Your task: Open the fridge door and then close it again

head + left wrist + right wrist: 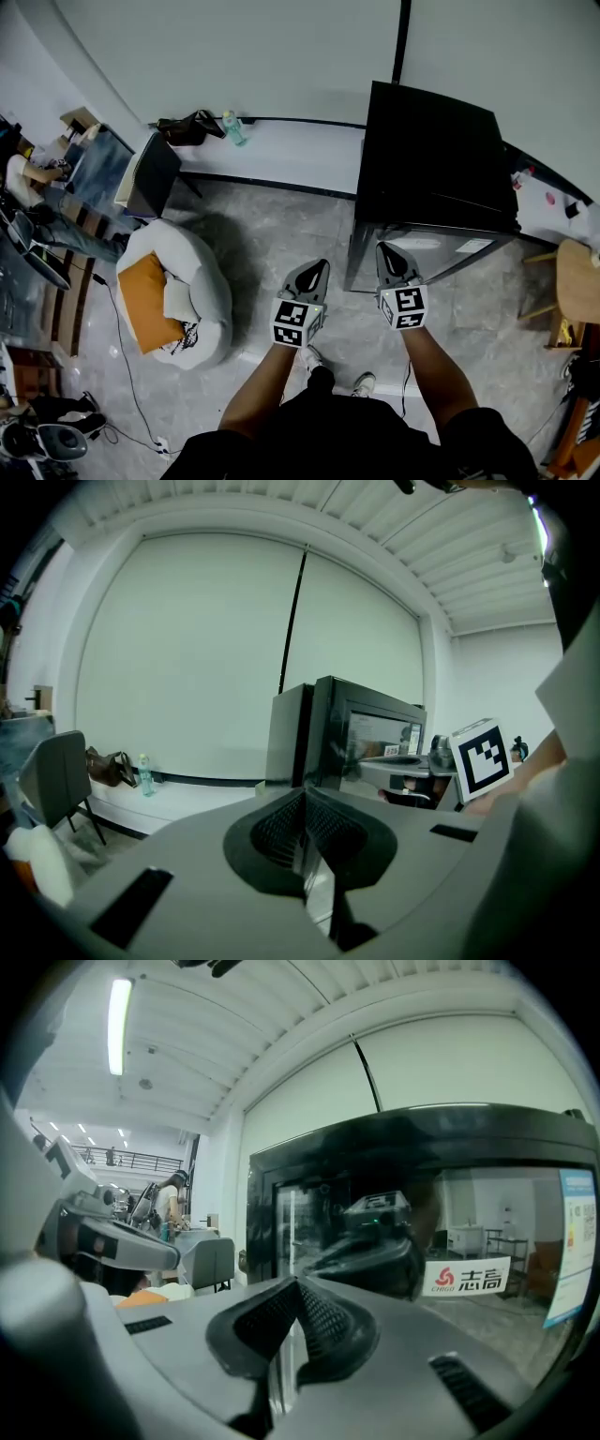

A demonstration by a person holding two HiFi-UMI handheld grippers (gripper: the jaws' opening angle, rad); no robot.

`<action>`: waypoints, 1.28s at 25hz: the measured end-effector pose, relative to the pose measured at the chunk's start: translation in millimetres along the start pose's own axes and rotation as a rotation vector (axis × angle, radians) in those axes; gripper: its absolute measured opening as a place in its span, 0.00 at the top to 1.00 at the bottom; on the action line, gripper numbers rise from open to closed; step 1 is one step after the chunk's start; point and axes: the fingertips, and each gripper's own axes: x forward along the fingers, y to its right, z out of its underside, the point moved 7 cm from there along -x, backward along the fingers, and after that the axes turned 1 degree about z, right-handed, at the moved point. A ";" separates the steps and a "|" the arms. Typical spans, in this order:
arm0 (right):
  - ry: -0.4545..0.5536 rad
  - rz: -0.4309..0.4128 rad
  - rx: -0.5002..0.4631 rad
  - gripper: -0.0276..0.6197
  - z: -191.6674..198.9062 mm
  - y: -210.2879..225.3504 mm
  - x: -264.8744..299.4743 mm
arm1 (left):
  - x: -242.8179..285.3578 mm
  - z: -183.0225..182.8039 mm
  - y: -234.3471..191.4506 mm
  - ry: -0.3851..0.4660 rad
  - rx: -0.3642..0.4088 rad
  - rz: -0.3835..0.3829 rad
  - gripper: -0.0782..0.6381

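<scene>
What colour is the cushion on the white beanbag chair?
The square cushion is orange; head view.

Small black fridge [431, 150] stands upright on floor, far right by the wall. Glass door [450, 248] w/ white logo sticker faces near, looks shut.

1. The left gripper [317, 267] was held out ahead of the body on the bare left forearm [265, 386], and was pointed forward and slightly down.
2. In its own view, the left gripper [302, 797] was shown with its jaws pressed together and nothing between them.
3. The right gripper [386, 251] was carried just to the right, a little farther out, on the right forearm [437, 373].
4. In its own view, the right gripper [295, 1283] was likewise seen closed and empty.
5. The two grippers were kept side by side, near each other but apart.
</scene>
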 end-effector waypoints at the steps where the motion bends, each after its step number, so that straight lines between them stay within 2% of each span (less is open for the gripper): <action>1: -0.001 0.011 -0.003 0.94 -1.2 1.8 2.3 | -0.2 -0.8 -0.6 -0.002 0.002 0.001 0.86; 7: 0.013 0.041 -0.001 0.94 -0.7 17.8 16.6 | 0.4 -3.5 -4.2 0.000 0.011 0.006 0.86; 13: -0.019 0.087 -0.041 0.94 2.8 23.6 18.5 | -4.9 -4.7 -4.4 0.013 0.013 0.012 0.86; 17: -0.027 0.085 -0.012 0.94 -1.6 22.1 14.7 | -8.2 -6.9 0.1 0.029 0.002 0.022 0.86; 21: 0.011 0.045 -0.009 0.94 -14.2 11.1 -3.2 | -8.6 -8.7 12.5 0.038 0.017 0.040 0.86; 26: 0.085 0.015 -0.070 0.94 -36.3 -9.1 -39.5 | -15.3 -15.0 33.8 0.072 0.028 0.074 0.86; 32: 0.157 0.016 -0.056 0.94 -57.7 -18.1 -88.9 | -24.9 -31.7 58.2 0.124 0.091 0.105 0.86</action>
